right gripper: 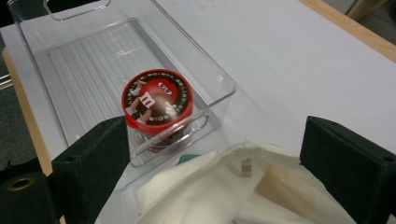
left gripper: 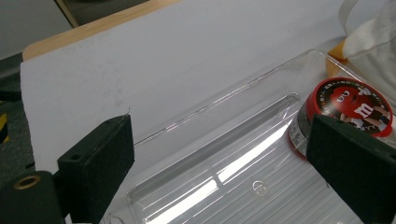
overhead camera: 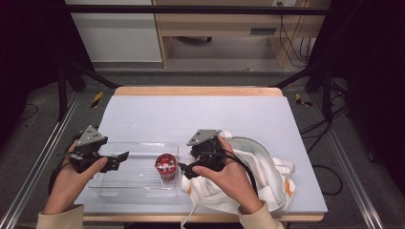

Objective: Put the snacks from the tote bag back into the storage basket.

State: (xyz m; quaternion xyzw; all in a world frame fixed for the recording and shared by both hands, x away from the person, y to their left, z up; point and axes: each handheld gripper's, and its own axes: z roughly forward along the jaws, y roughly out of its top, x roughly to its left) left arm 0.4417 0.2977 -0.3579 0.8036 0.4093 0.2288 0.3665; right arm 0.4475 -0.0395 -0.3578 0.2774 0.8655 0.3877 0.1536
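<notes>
A clear plastic tray (overhead camera: 125, 180) (left gripper: 224, 140) (right gripper: 84, 56) lies near the table's front left. In its right end stands a small round tub with a red printed lid (overhead camera: 166, 167) (left gripper: 351, 105) (right gripper: 157, 100). My left gripper (overhead camera: 120, 160) (left gripper: 224, 163) is open over the tray's left part, nothing between its jaws. My right gripper (overhead camera: 184, 171) (right gripper: 215, 158) is open just right of the tub, above a white cloth bag (overhead camera: 260, 176) (right gripper: 219, 191) (left gripper: 369, 42) lying beside the tray.
The pale table cover (overhead camera: 200, 117) stretches bare behind the tray and bag. A wooden edge (overhead camera: 196, 90) runs along the far side. Black frame posts and cables stand beyond the table at both sides.
</notes>
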